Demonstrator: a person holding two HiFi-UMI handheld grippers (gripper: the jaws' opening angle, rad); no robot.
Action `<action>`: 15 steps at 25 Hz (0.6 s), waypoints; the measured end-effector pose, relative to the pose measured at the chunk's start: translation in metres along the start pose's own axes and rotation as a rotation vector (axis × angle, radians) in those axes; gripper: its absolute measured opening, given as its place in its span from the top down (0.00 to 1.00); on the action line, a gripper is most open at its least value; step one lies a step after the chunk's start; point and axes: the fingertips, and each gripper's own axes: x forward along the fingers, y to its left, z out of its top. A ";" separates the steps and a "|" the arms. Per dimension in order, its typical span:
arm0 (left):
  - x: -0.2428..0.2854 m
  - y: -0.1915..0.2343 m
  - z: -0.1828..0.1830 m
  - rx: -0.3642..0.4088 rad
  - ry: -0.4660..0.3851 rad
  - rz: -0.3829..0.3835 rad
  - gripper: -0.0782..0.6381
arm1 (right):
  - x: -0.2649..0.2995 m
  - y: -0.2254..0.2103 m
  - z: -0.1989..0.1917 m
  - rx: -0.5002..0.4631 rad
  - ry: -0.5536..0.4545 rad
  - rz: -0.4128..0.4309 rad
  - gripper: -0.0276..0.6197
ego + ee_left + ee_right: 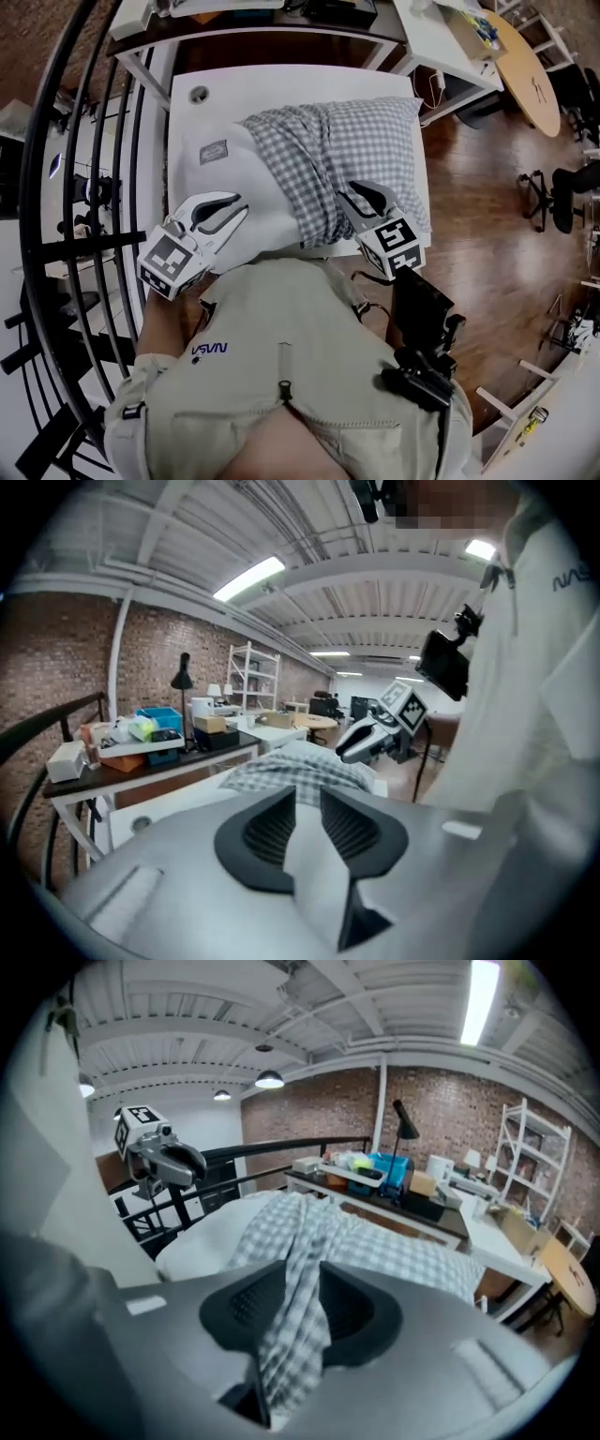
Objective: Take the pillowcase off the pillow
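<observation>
Head view showed the job roughly half done: the checked pillowcase (361,141) was bunched up toward the far end of the white table (281,89), and the near end of the white pillow (230,164) lay bare in front of you. The rest of the pillow sat inside the cloth, so the far part was left to free. Your left gripper (230,214) was at the exposed near corner. In the left gripper view its jaws stood close together with a fold of plain white material running up between the ribbed pads. That looked like the pillow's own corner pinched there, though the fold is featureless and I could not be sure how firmly the pads bit. Your right gripper (359,199) was at the gathered edge of the pillowcase. In the right gripper view its jaws were narrowly parted around a twisted rope of checked cloth, clamped on it, with the loose end hanging below the pads. Both grippers were raised above the tabletop, and the pillow's near end seemed lifted with them. As I judged it, what remained was to draw the two grips apart, pillow toward you and case away, until the cloth cleared the far corners, then set both down.
</observation>
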 end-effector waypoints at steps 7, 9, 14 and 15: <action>0.047 0.095 0.020 -0.038 -0.082 0.302 0.63 | 0.057 -0.035 0.085 -0.001 -0.143 -0.049 0.76; 0.060 0.118 0.009 -0.049 -0.027 0.358 0.63 | 0.074 -0.044 0.103 -0.001 -0.153 -0.061 0.74; 0.094 0.157 -0.033 -0.048 0.150 0.421 0.49 | 0.123 -0.052 0.127 -0.067 -0.083 -0.041 0.65; 0.102 0.158 -0.043 -0.056 0.185 0.395 0.44 | 0.134 -0.050 0.128 -0.084 -0.053 -0.029 0.64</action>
